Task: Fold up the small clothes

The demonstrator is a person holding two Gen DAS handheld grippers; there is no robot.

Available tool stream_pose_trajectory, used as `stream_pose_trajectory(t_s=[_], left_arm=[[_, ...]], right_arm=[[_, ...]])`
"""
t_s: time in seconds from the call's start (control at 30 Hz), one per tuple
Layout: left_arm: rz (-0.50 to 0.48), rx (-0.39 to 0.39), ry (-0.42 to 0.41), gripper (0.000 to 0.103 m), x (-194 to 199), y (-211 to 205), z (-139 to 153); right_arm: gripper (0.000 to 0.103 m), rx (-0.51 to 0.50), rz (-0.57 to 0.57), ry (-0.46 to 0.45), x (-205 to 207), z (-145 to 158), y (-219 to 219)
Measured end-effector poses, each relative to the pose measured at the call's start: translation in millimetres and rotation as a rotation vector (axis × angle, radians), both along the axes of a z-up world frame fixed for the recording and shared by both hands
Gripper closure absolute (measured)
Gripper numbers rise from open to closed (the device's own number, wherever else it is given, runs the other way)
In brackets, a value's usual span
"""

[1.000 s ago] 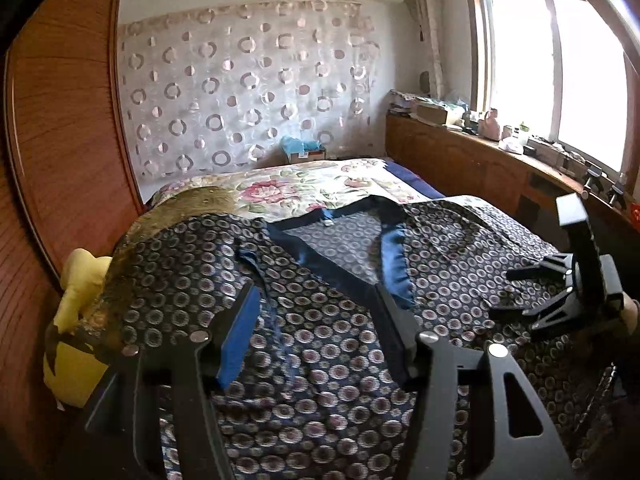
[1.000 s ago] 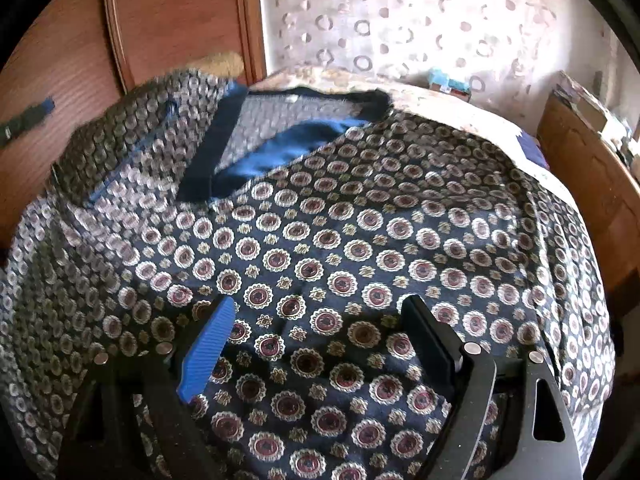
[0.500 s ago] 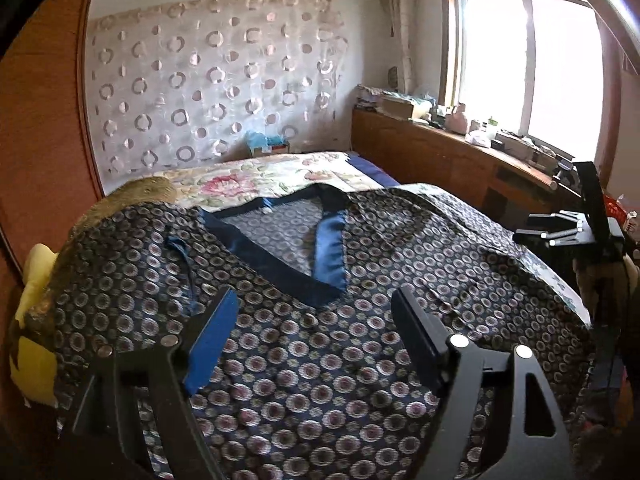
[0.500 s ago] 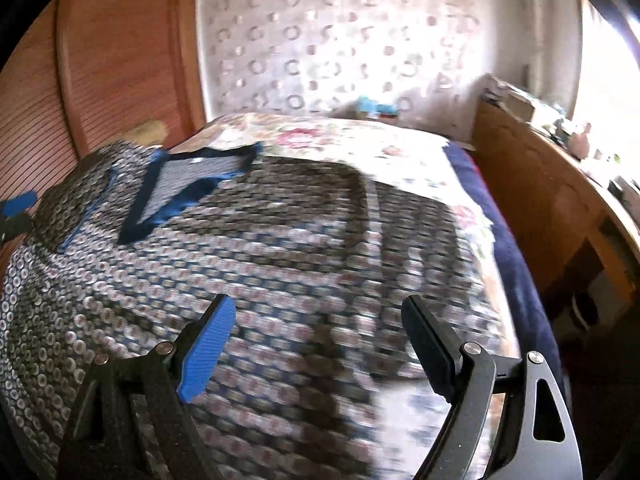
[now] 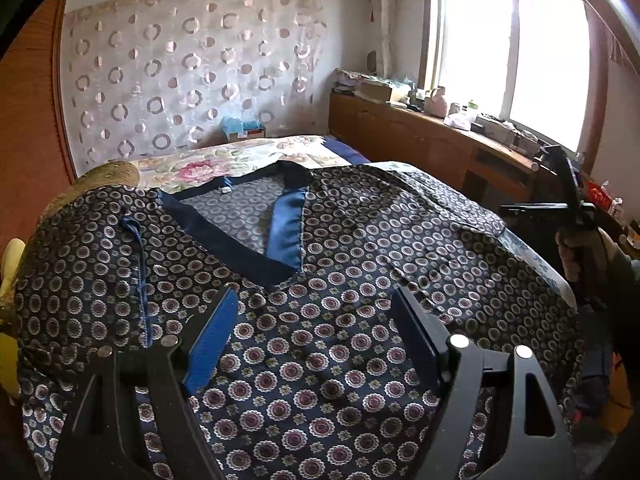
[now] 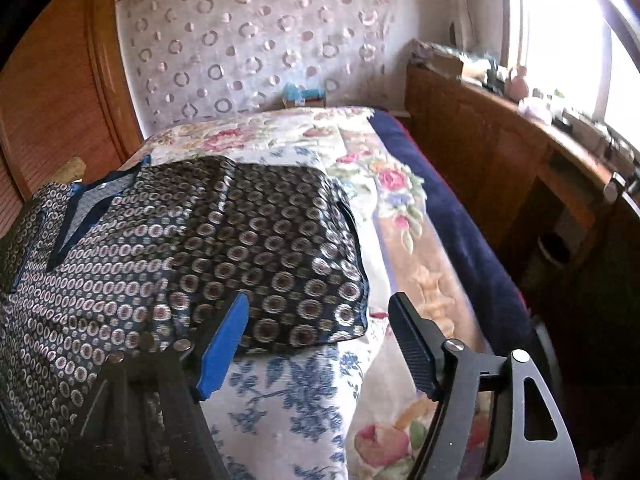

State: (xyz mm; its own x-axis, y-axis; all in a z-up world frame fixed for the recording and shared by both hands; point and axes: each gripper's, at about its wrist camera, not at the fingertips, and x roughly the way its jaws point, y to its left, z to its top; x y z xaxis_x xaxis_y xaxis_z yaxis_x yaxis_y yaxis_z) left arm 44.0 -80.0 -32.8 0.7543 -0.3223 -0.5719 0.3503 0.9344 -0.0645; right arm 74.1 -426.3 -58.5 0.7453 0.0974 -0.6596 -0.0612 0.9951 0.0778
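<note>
- The patterned top (image 5: 360, 264), dark with ringed dots and a blue V-neck band (image 5: 286, 224), lies spread flat across the floral bedspread (image 6: 304, 408), its sleeve end (image 6: 304, 280) by the bed's right side.
- Left gripper (image 5: 316, 340) hangs over the garment's middle, jaws apart, nothing between the pads.
- Right gripper (image 6: 320, 344) hangs at the sleeve's edge; its jaws have just been closing (still apart, and no cloth pinched between them).
- A wooden headboard panel (image 5: 28, 152) stands to the left, with a yellow soft toy (image 5: 10, 264) wedged beside it.
- A cluttered wooden ledge (image 5: 440, 136) runs under the window (image 5: 512, 52) to the right.
- A ring-patterned curtain (image 5: 192, 72) covers the far wall.
</note>
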Motion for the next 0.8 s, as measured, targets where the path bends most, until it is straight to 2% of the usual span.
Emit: stream_pose_trajectory(t_s=[0.2,0.53,0.67,0.8], left_arm=[[-0.006,0.004,0.014,0.023,0.0,-4.3,-4.6],[0.002,0.003,0.024,0.024,1.9,-3.1,-7.7],[0.020,-0.004,0.024,0.024,1.9,1.2,-8.8],[0.038,-0.012,0.020,0.024,1.6,5.8,-7.9]], right_arm=[[0.045,0.068,0.008,0.055,23.6,-5.3,-12.2],[0.062,0.098,0.042,0.103,33.8,-12.9,-18.2],[0.080,0.066,0.054,0.093,34.0,-9.8,-15.2],[0.091,-0.022,0.040,0.076,34.9,-6.0,-5.5]])
